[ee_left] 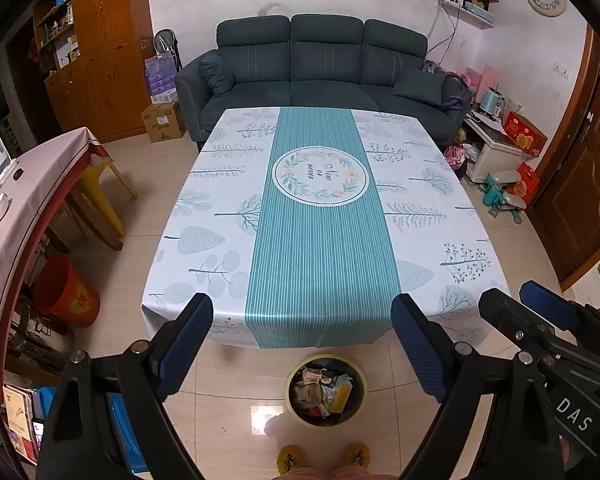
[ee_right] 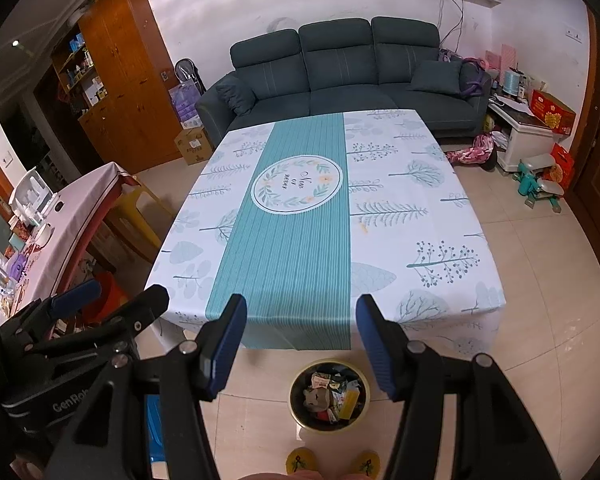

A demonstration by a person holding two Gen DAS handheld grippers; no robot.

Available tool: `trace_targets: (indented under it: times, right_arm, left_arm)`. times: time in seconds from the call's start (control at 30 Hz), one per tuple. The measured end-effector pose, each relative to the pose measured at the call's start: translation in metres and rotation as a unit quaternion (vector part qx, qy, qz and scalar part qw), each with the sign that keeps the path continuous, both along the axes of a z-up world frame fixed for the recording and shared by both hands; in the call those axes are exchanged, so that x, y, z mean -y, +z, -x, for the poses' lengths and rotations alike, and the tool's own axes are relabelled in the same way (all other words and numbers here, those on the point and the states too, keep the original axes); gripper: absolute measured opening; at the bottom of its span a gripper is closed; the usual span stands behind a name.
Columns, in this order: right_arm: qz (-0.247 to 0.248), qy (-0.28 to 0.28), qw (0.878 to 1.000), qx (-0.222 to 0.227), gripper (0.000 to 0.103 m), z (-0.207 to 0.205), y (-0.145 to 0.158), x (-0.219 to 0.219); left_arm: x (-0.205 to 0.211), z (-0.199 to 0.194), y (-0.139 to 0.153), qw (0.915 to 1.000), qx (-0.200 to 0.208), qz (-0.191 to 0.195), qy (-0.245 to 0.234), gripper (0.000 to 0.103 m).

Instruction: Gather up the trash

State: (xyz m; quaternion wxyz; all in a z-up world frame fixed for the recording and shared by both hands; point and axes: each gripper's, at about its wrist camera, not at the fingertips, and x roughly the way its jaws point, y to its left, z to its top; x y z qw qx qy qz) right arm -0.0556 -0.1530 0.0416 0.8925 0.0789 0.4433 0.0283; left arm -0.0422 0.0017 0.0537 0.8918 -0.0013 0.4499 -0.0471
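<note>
A round yellow-rimmed trash bin (ee_left: 325, 391) stands on the floor below the table's near edge, full of crumpled wrappers and paper; it also shows in the right wrist view (ee_right: 329, 396). The table (ee_left: 320, 224) wears a white and teal cloth with nothing lying on it. My left gripper (ee_left: 302, 344) is open and empty, held above the floor over the bin. My right gripper (ee_right: 300, 344) is open and empty, beside the left one. The right gripper shows at the right of the left wrist view (ee_left: 536, 312), and the left gripper at the left of the right wrist view (ee_right: 100, 300).
A dark sofa (ee_left: 320, 68) stands behind the table. A side table with a pink cloth (ee_left: 32, 184), a yellow stool (ee_left: 104, 196) and a red bucket (ee_left: 66, 292) are on the left. Boxes and toys (ee_left: 504, 160) are on the right. My slippered feet (ee_left: 324, 458) are below.
</note>
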Motion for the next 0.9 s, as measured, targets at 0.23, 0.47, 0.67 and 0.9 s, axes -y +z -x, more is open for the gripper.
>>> trace_targets:
  times: [0.23, 0.47, 0.67, 0.9]
  right_arm:
    - [-0.001, 0.000, 1.000, 0.000, 0.057, -0.0001, 0.0002, -0.0001]
    - [0.000, 0.000, 1.000, 0.000, 0.057, -0.0003, 0.0004, -0.0001]
    - [0.000, 0.000, 1.000, 0.000, 0.057, -0.0006, 0.0004, 0.0006]
    - [0.000, 0.000, 1.000, 0.000, 0.057, -0.0007, 0.0006, 0.0010]
  left_arm:
    - [-0.0003, -0.0002, -0.0012, 1.0000, 0.000, -0.002, 0.001, 0.089]
    - [-0.0007, -0.0006, -0.0013, 1.0000, -0.001, -0.001, -0.001, 0.089]
    - [0.0007, 0.0017, -0.0035, 1.0000, -0.002, -0.001, -0.002, 0.089]
    - [0.0017, 0.0023, -0.0031, 1.0000, -0.002, -0.001, -0.002, 0.089]
